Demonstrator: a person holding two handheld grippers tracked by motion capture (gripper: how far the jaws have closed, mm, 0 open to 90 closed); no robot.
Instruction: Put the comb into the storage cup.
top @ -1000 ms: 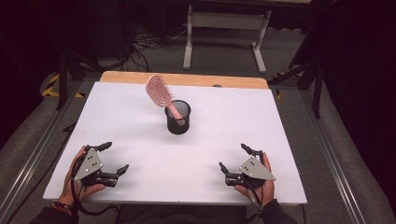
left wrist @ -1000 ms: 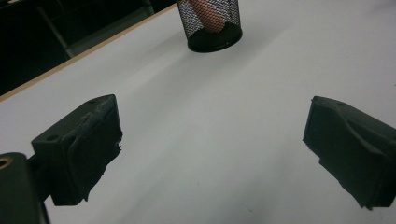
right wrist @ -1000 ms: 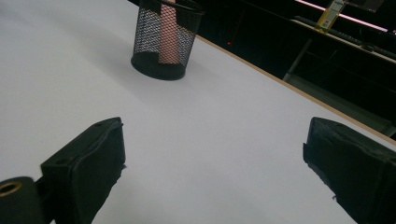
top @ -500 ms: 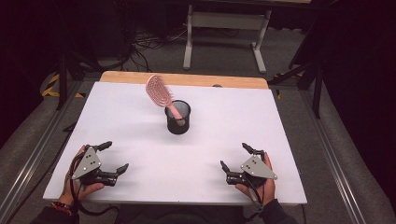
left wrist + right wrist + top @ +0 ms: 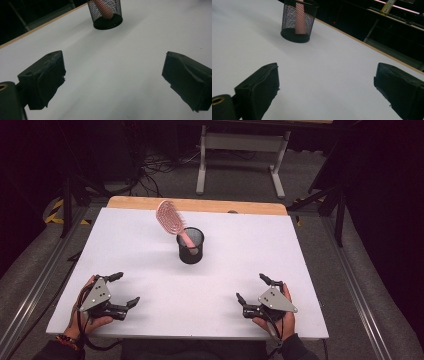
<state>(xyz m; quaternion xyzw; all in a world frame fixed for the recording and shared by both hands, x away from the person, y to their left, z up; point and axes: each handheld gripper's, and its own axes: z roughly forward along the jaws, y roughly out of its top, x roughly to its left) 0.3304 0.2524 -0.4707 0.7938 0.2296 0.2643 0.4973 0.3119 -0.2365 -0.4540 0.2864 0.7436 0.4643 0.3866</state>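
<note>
A black mesh cup [image 5: 190, 251] stands upright near the middle of the white table [image 5: 125, 250]. A pink hairbrush [image 5: 167, 217] rests in it handle down, its head leaning out to the far left. My left gripper [image 5: 128, 287] lies at the near left, open, with nothing between its jaws. My right gripper [image 5: 250, 286] lies at the near right, also open and holding nothing. In the left gripper view the cup [image 5: 107, 17] is far ahead of the spread jaws of my left gripper [image 5: 113, 75]. The right gripper view has the cup [image 5: 297, 25] ahead and to the left of my right gripper [image 5: 327, 85].
A wooden strip [image 5: 200, 205] runs along the table's far edge. Beyond it stand a pale metal frame [image 5: 240, 142] and loose cables [image 5: 155, 165] on the floor. Metal rails [image 5: 35, 290] flank both sides of the table. Bare white surface lies between the grippers and the cup.
</note>
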